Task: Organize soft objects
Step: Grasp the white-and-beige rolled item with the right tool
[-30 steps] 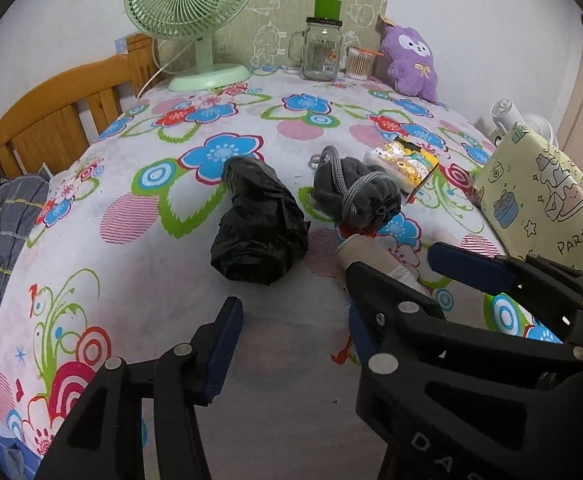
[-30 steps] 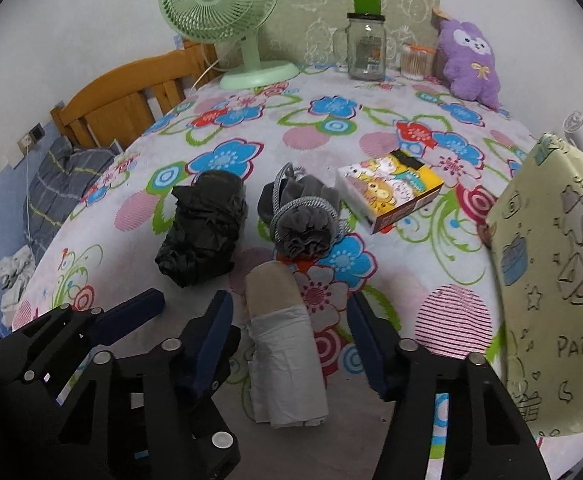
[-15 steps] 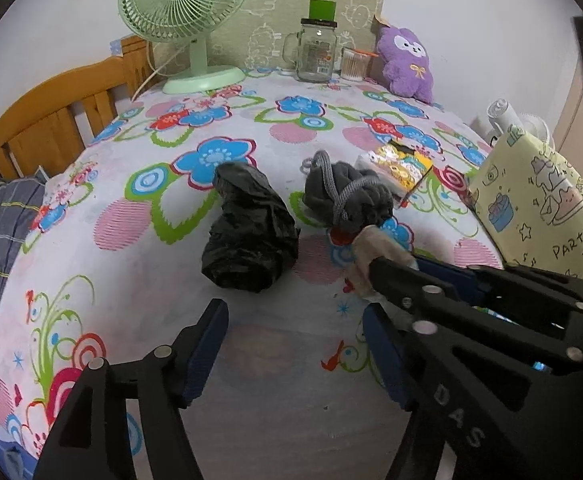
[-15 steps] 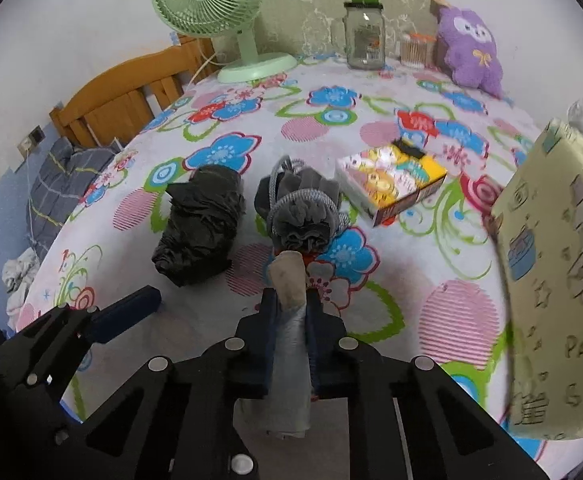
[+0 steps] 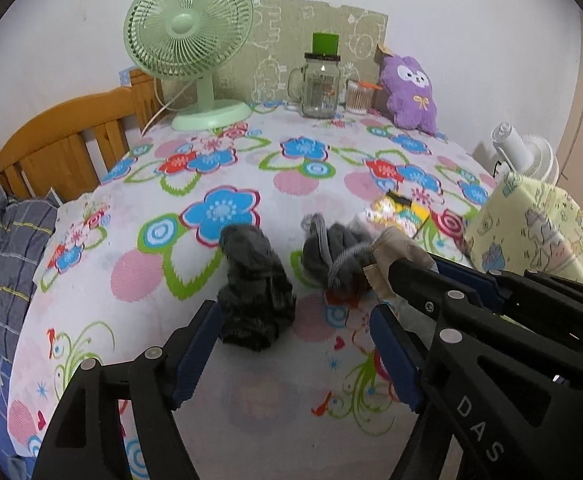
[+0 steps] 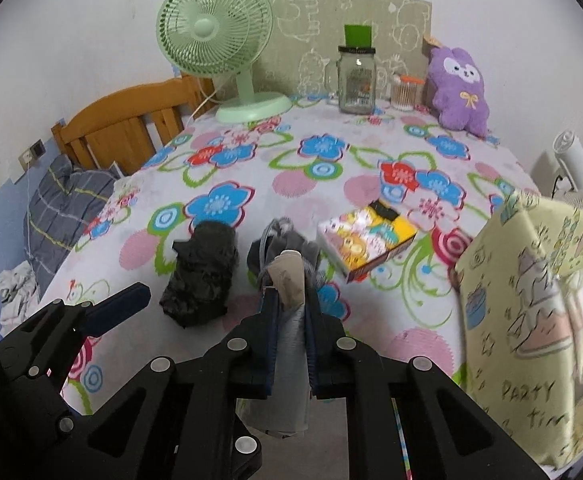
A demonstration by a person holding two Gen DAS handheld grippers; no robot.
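Note:
My right gripper (image 6: 289, 312) is shut on a rolled beige and grey sock (image 6: 289, 280) and holds it above the flowered tablecloth; it also shows in the left wrist view (image 5: 391, 252). A rolled black sock (image 6: 203, 276) lies to its left, also in the left wrist view (image 5: 255, 292). A rolled grey sock (image 6: 283, 246) lies just beyond the held one, also in the left wrist view (image 5: 335, 256). My left gripper (image 5: 295, 344) is open and empty, low over the table just in front of the black sock.
A yellow party gift bag (image 6: 531, 320) stands at the right. A colourful box (image 6: 367, 240) lies right of the socks. At the back stand a green fan (image 6: 219, 44), a glass jar (image 6: 355, 80) and a purple plush (image 6: 461, 88). A wooden headboard (image 6: 131, 128) is at the left.
My right gripper closed on the beige and grey sock and lifted it off the table. My left gripper moved forward toward the black sock.

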